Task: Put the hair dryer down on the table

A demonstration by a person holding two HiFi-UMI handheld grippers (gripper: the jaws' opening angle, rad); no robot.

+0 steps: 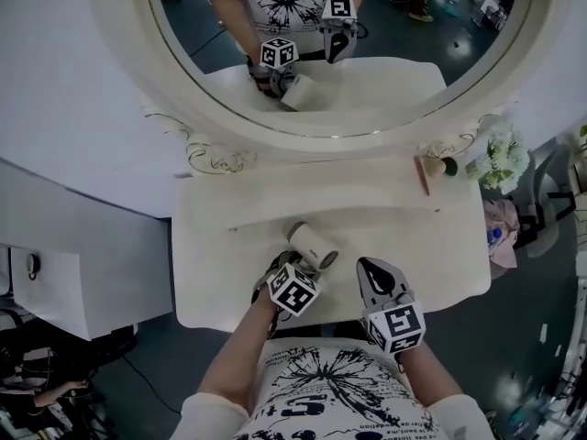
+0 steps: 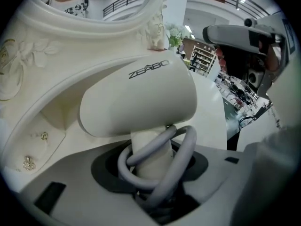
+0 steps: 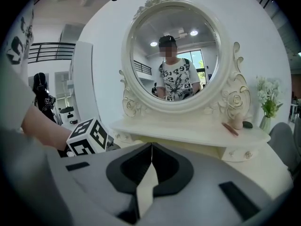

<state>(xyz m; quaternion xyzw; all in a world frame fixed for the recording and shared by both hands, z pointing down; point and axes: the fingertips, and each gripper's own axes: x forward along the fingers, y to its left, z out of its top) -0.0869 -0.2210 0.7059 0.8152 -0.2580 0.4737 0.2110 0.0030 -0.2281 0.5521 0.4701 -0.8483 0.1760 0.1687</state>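
White dressing table (image 1: 220,282) stands beneath an oval mirror (image 1: 385,85). Left gripper (image 1: 292,269) is clamped on the handle of the hair dryer (image 1: 313,245), with grey cord (image 2: 181,147) looped round that handle. Barrel lies over the tabletop's front half; contact with the surface cannot be determined. Right gripper (image 1: 369,269) is closed and empty, just beside it. Brush (image 1: 423,174) and flowers (image 1: 503,159) sit back right, well apart from the dryer

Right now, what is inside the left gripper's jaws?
The left gripper is shut on the hair dryer, gripping its handle, with the grey cord looped round it. The handle's bottom end and where the cord leads are covered by the jaws.
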